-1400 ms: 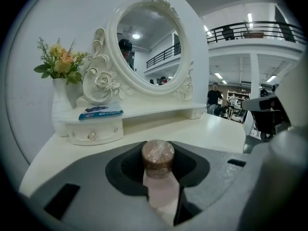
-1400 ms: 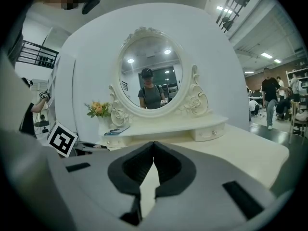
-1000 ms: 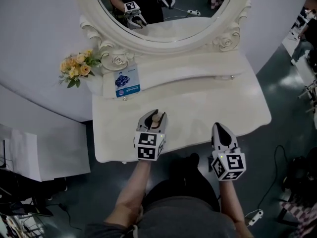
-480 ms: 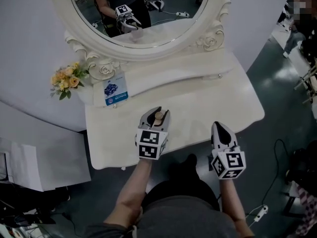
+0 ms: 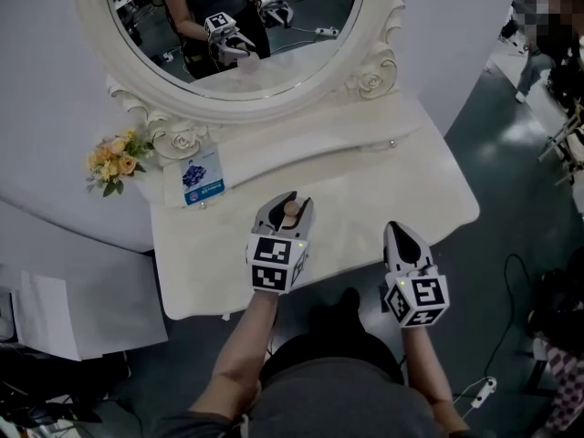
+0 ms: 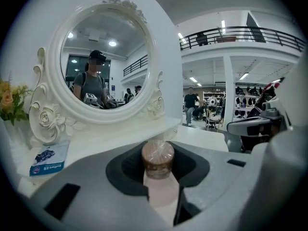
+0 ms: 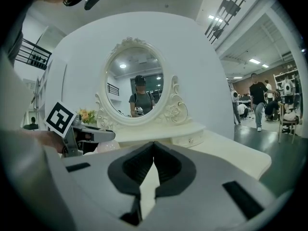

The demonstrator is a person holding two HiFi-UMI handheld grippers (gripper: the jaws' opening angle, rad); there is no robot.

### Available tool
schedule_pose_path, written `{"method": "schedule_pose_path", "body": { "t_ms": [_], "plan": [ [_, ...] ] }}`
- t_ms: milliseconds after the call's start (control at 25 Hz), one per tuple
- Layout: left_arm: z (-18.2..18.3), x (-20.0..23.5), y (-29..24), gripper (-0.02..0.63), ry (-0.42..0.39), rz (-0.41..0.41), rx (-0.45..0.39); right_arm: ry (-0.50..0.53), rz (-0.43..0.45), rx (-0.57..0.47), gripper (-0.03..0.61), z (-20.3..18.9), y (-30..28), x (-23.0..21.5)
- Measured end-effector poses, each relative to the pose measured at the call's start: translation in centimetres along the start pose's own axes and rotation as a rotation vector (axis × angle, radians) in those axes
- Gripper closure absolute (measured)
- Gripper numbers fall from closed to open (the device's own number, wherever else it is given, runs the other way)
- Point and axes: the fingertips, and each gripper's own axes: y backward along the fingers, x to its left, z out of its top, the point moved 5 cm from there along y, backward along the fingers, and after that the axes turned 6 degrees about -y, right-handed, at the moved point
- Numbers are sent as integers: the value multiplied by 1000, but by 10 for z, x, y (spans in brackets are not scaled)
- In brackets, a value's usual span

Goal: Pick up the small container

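Small container [image 6: 157,159], pink body, brown cap, upright between left gripper [image 5: 288,210] jaws, pads clamped on its sides, over front half of dressing table [image 5: 401,194]. We cannot tell whether base clears tabletop. Our read: lift is step in hand. We want straight rise, steady squeeze, container upright, no swing toward mirror [image 5: 239,35]. Right gripper [image 5: 400,234] idle, jaws pinched together on nothing, near table's front edge, apart from container.

Cream-white dressing table [image 5: 401,190], mostly soft colours.
Small container [image 6: 160,189] pale pink, brown cap; flowers [image 5: 111,161] yellow-orange; card [image 5: 201,177] blue and white; left gripper [image 5: 289,204] and right gripper [image 5: 400,231] grey, black-and-white square markers.
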Motion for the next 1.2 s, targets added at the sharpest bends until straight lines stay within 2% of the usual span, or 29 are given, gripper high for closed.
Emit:
{"method": "schedule_pose_path", "body": {
  "t_ms": [640,1200],
  "plan": [
    [47,-1,4,499,-19,18,-56,12,58,-9,574,11,-10,-5],
    [74,0,22,499,-20,80,-88,37,122,-3,574,16,-19,-8]
  ]
}}
